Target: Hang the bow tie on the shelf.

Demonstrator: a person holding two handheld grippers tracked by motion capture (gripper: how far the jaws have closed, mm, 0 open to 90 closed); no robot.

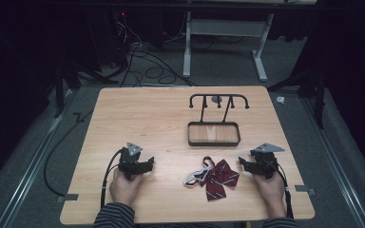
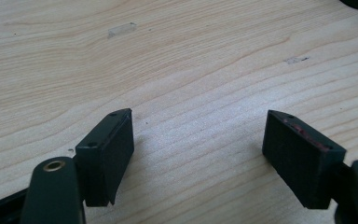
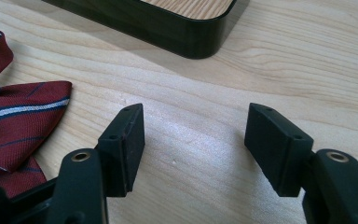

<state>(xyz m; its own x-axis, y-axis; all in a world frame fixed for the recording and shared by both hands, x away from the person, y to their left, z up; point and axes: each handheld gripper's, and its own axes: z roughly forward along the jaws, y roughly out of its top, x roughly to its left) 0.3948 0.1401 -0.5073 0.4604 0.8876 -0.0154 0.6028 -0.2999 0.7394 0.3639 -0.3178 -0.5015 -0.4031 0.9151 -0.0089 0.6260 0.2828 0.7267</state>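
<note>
On the light wood desk (image 1: pixel 138 114), near edge, centre-right: one dark red bow tie (image 1: pixel 216 176) with white and navy stripes, lying flat and loosely crumpled, its grey strap curled at its left side. It lies between my two hands, closer to my right one.

Behind the bow tie, toward the far edge: one black metal stand (image 1: pixel 215 118), made of a shallow tray with a wood-grain floor and two thin uprights carrying a hooked cross rail. A small grey item hangs or sits at the rail's middle; too small for me to identify.

My left tool (image 1: pixel 148 164): resting low at the desk's near left, gripped in my left hand (image 1: pixel 122 186), jaws spread wide with bare wood between them. Its right pad carries reddish marks along the top edge in the left gripper view.

My right tool (image 1: pixel 243 163): near right, held in my right hand (image 1: pixel 272 187), jaws likewise spread, nothing between them. It stands just beside the bow tie, not touching it; the right gripper view has the striped fabric at my left jaw and the tray corner ahead.

Sleeves: striped, at the bottom edge of the high view.

Floor beyond the desk: grey carpet, black cables (image 1: pixel 145 64), white frame legs (image 1: pixel 224 40).
</note>
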